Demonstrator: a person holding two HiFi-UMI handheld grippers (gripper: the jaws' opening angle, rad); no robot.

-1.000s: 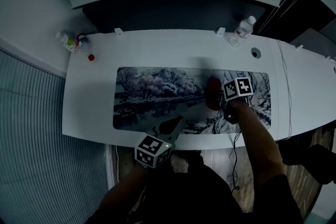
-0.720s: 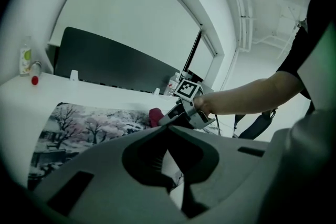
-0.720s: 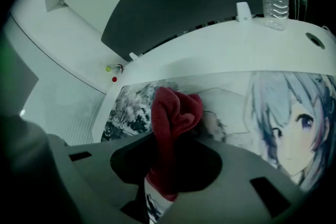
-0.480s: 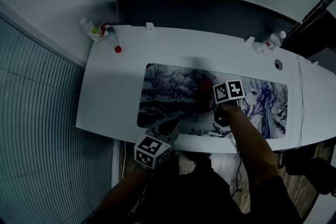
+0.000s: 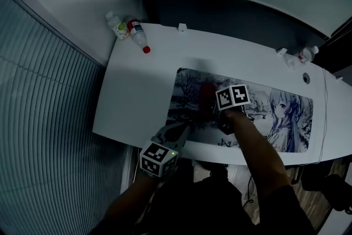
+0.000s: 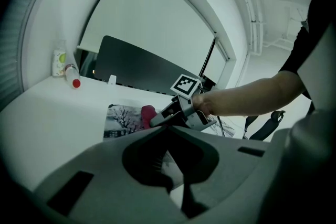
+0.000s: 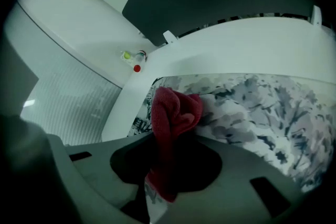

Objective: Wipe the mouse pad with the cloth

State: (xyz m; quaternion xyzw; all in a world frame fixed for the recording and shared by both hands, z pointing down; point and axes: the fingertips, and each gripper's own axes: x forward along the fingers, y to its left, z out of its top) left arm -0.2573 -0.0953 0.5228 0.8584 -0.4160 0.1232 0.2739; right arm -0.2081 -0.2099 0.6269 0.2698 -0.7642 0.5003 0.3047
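On the mouse pad [image 5: 275, 118], near its left end, the right gripper [image 7: 170, 136] pinches a red cloth [image 7: 173, 110] touching the print. The left gripper [image 6: 167, 127], jaws together and empty, hovers over the desk's [image 5: 137, 96] near edge.

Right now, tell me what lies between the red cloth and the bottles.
In the head view, only the mouse pad's left end and bare white desk separate red cloth from bottles.

All three views are dim and bluish-grey, with dark vignetting and strong fisheye bending toward the edges. The left gripper view is brightest, perhaps lit from overhead. Close to the lens, the red cloth [image 7: 174, 119] looks soft and shadowed.
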